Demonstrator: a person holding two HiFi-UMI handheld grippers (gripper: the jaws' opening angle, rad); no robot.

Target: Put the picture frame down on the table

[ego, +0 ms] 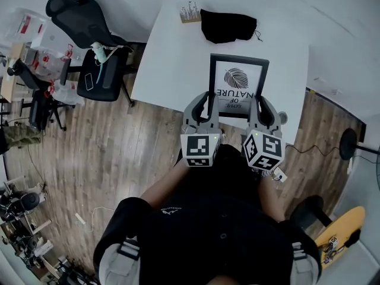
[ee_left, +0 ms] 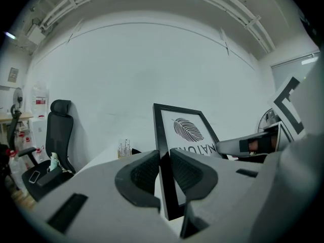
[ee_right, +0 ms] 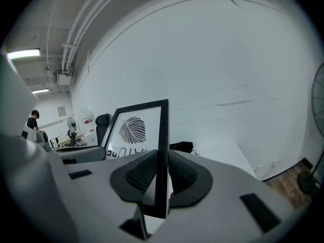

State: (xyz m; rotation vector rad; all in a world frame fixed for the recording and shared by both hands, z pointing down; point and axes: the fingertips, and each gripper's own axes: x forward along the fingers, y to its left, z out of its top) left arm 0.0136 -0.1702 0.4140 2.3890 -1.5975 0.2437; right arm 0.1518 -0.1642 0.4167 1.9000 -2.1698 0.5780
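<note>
While both grippers clamp it, one black picture frame [ego: 237,82] with a leaf print is held over the near part of a white table [ego: 172,70], its lower edge close to the table's near edge; whether it touches the top cannot be told. The left gripper [ego: 203,103] has its two jaws pressed onto the frame's left rail, and the right gripper [ego: 261,104] is closed the same way on the right rail. Seen along the left gripper [ee_left: 164,161], the frame [ee_left: 185,128] rises tilted from between the dark pads, and the view along the right gripper [ee_right: 162,168] shows the frame [ee_right: 136,128] pinched edge-on. Bare tabletop lies open to the frame's left and beyond its far edge, with a narrower strip on its right. Two other things sit at the table's far end: one black cloth [ego: 228,25] and one small wooden stand [ego: 190,13]. One black office chair [ego: 89,34] stands off the table's left edge.
</note>
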